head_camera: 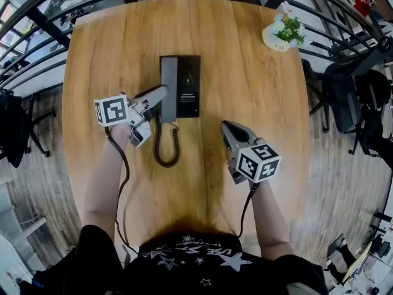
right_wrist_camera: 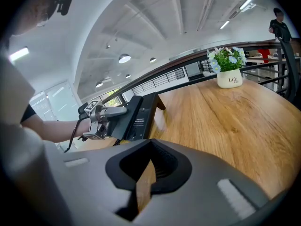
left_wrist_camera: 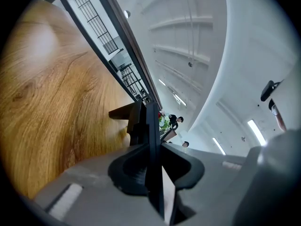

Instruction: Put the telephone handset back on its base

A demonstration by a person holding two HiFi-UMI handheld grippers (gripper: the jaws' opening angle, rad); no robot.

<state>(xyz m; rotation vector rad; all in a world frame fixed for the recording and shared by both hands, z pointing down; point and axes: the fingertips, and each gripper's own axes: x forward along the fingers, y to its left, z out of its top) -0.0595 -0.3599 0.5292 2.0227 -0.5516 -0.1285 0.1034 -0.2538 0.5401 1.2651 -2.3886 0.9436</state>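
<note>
The black telephone base [head_camera: 190, 88] lies flat in the middle of the round wooden table [head_camera: 252, 78]. The dark grey handset [head_camera: 169, 82] lies along the base's left side, and its coiled cord [head_camera: 166, 145] loops toward me. My left gripper [head_camera: 161, 94] comes in from the left and is shut on the handset's near end. In the left gripper view the handset [left_wrist_camera: 151, 126] shows edge-on between the jaws. My right gripper [head_camera: 228, 126] hovers right of the cord, shut and holding nothing. The right gripper view shows the base [right_wrist_camera: 145, 112] and the left gripper [right_wrist_camera: 115, 111] at the handset [right_wrist_camera: 124, 122].
A white pot of flowers [head_camera: 284, 34] stands at the table's far right edge, also in the right gripper view as the pot [right_wrist_camera: 229, 77]. A dark metal railing [head_camera: 49, 26] curves round the far side of the table. Chairs and bags stand on the floor to the right.
</note>
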